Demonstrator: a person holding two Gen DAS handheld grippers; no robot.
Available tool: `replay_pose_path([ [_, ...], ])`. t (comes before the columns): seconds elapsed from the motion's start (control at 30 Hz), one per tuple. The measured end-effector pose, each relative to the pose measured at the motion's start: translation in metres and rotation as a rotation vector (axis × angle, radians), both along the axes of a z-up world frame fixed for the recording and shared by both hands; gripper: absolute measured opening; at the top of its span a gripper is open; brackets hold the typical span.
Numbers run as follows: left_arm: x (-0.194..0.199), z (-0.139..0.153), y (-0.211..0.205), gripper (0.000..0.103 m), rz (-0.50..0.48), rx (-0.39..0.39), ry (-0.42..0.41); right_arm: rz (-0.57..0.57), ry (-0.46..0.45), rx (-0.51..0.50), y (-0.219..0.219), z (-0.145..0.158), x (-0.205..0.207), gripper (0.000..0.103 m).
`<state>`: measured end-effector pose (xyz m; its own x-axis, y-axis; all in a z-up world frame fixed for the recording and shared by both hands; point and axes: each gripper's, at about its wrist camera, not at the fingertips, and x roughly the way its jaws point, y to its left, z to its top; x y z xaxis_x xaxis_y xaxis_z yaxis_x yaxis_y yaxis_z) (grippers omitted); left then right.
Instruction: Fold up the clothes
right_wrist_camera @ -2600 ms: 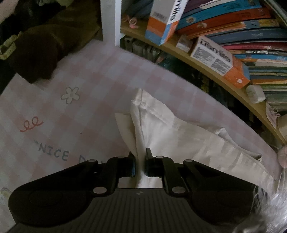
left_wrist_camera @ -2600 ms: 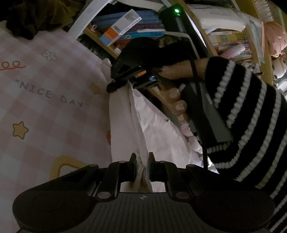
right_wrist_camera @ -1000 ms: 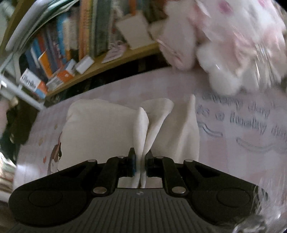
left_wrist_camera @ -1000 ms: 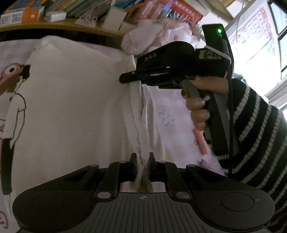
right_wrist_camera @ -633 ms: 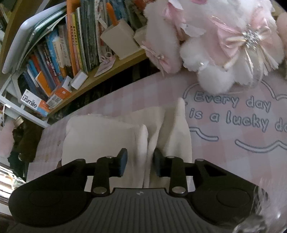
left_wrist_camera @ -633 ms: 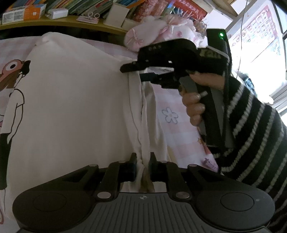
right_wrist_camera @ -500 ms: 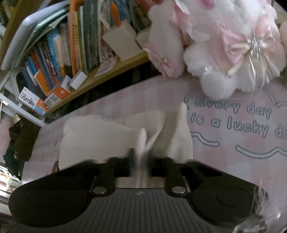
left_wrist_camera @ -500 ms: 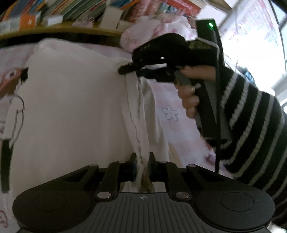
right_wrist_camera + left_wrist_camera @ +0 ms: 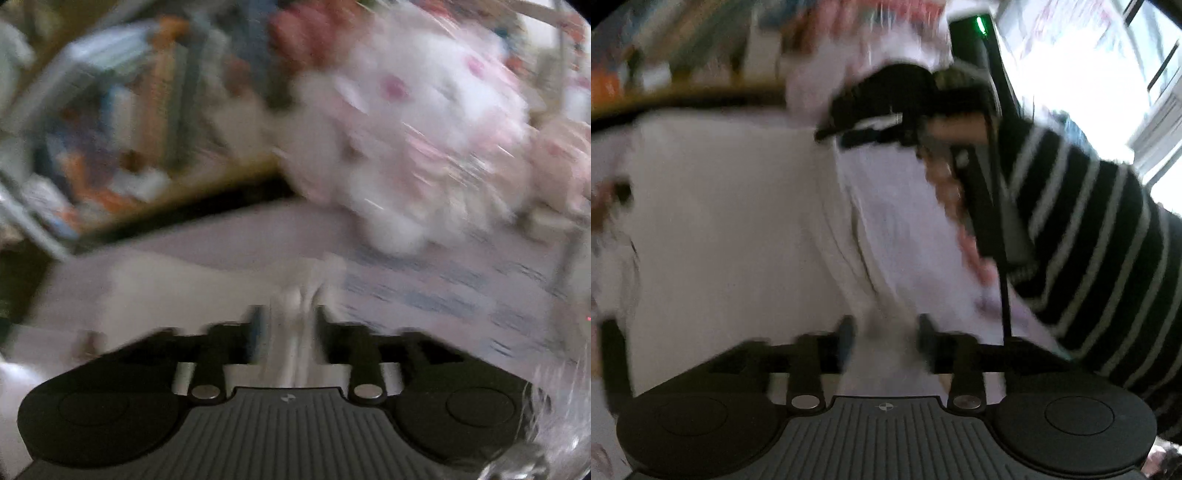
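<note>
A white T-shirt point(image 9: 731, 229) with a cartoon print at its left edge lies spread on the pink checked bed cover. Both views are motion-blurred. My left gripper point(image 9: 884, 332) is open, its jaws spread apart with the shirt's bunched edge point(image 9: 882, 321) loose between them. My right gripper point(image 9: 290, 325) is open too, with a fold of the shirt point(image 9: 295, 295) between its fingers. In the left wrist view the right gripper point(image 9: 864, 129) hovers at the shirt's far edge, held by a hand in a black-and-white striped sleeve point(image 9: 1100, 251).
A wooden bookshelf point(image 9: 122, 147) full of books runs along the far side of the bed. A white and pink plush toy point(image 9: 417, 122) sits at the far right. The pink bed cover point(image 9: 461, 288) carries printed lettering. A bright window point(image 9: 1089, 55) is at the upper right.
Both grippers have opened: half a second ago each was shut on the shirt's edge, now the jaws stand apart. Both cameras are moving fast, blurring the views.
</note>
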<state>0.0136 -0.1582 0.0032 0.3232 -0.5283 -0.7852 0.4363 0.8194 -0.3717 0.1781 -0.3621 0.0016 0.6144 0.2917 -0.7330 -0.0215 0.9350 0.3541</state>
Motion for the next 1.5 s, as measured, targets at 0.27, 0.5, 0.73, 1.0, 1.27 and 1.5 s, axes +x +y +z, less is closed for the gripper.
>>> replay_pose_path([
  [0.27, -0.026, 0.01, 0.085, 0.063, 0.143, -0.016, -0.045, -0.045, 0.019, 0.038, -0.014, 0.004, -0.069, 0.041],
  [0.5, -0.014, 0.003, 0.163, 0.062, 0.361, 0.061, -0.042, 0.062, 0.054, 0.062, 0.005, 0.024, -0.168, 0.037],
  [0.73, -0.004, -0.008, 0.185, 0.063, 0.375, -0.026, 0.016, -0.054, 0.183, 0.079, 0.027, 0.013, -0.2, 0.027],
  [1.0, 0.009, -0.022, 0.185, 0.062, 0.337, -0.06, 0.044, -0.197, 0.119, 0.09, 0.023, 0.021, -0.213, 0.007],
  [1.27, 0.029, -0.017, 0.197, 0.062, 0.334, -0.065, 0.021, -0.238, 0.134, -0.079, 0.034, 0.013, -0.215, 0.027],
  [1.5, 0.072, -0.003, 0.2, 0.062, 0.335, -0.09, -0.029, -0.171, 0.167, -0.122, 0.048, -0.001, -0.212, 0.015],
])
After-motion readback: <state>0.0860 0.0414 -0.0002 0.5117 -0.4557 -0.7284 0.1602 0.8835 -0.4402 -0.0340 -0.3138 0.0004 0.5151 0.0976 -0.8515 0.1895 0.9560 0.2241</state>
